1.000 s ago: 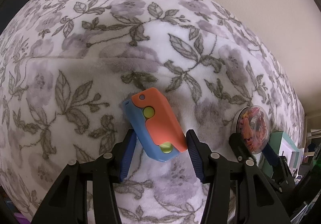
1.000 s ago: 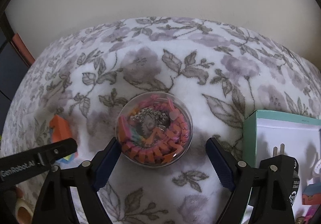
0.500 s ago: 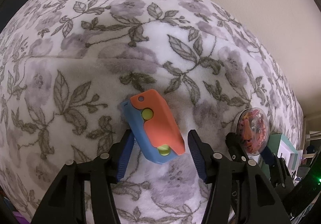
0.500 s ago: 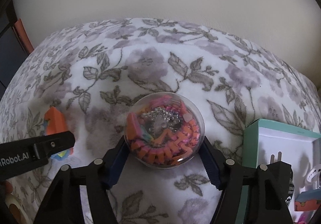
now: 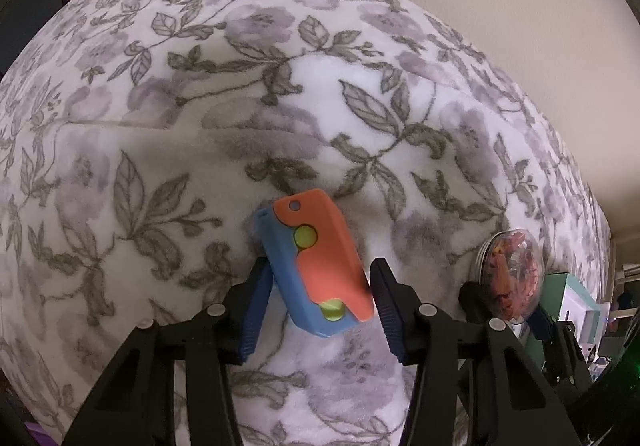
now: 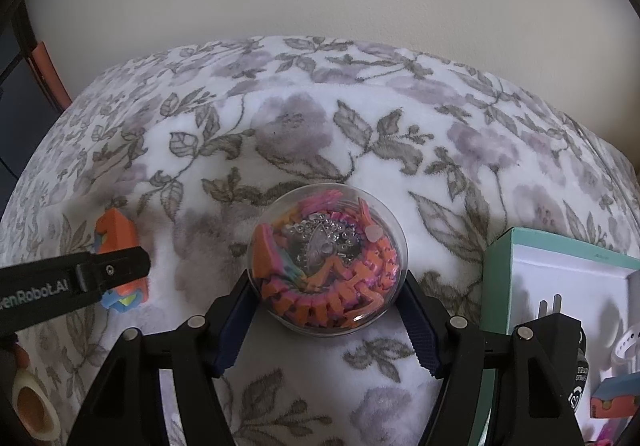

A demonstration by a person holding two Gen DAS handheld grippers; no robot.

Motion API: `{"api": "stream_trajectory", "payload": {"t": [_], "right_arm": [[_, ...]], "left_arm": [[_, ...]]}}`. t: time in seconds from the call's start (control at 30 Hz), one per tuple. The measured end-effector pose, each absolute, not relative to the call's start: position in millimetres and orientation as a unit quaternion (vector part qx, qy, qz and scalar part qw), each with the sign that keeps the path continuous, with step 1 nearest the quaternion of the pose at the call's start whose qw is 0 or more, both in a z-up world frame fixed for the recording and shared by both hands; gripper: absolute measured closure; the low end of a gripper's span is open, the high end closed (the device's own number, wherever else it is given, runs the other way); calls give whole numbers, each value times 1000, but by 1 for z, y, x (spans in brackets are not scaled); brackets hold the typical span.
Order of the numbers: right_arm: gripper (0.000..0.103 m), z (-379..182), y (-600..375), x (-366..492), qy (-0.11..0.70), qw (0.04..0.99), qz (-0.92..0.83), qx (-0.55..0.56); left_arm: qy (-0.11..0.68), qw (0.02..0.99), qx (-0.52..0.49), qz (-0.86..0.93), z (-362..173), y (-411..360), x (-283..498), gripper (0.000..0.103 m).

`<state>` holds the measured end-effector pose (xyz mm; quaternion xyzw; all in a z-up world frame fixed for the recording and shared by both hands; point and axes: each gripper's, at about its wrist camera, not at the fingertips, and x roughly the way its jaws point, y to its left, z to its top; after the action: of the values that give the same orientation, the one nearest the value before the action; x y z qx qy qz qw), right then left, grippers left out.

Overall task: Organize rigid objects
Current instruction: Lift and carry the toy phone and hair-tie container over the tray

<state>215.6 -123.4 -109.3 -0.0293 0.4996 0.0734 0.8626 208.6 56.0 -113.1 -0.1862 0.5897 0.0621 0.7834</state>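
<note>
Floral blanket (image 6: 304, 126); right hand-held gripper (image 6: 326, 310) pinching clear capsule (image 6: 327, 260), left hand-held gripper (image 5: 316, 294) seemingly clamping toy block (image 5: 316, 266); box (image 6: 496, 270) only rightward.

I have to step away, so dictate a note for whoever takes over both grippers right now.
Left gripper: its jaws have just been closing around the orange and blue toy, which is on the floral blanket; I can't tell if the grip is firm.
Right gripper: its jaws have just closed on the clear round case of orange and pink pieces.
Teal box: beside the right gripper, open, with a plug and small items inside.
Done: both items reached.
Left: probably move the case and the toy into the box.
</note>
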Motion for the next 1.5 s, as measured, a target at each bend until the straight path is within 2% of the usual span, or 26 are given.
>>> {"api": "stream_trajectory", "payload": {"t": [0.27,0.4,0.67,0.77,0.8,1.4,1.5], "right_arm": [[32,-106,-125,213,499,863,78,-23],[32,-101,-128,213,495,864,85,-11],[32,-81,-133,211,478,874,86,-2],[32,-72,-137,210,470,879,86,3],[32,-69,-138,209,467,880,87,4],[32,-73,-144,210,480,874,84,8],[32,-74,-144,210,481,873,84,7]], "left_arm": [[585,784,-199,63,-112,58,207,52],[578,787,-209,55,-105,59,207,61],[564,798,-206,41,-89,53,206,63],[555,805,-204,37,-81,52,206,82],[553,806,-208,34,-78,52,205,83],[566,813,-136,26,-89,19,209,81],[586,800,-126,30,-104,16,212,80]]}}
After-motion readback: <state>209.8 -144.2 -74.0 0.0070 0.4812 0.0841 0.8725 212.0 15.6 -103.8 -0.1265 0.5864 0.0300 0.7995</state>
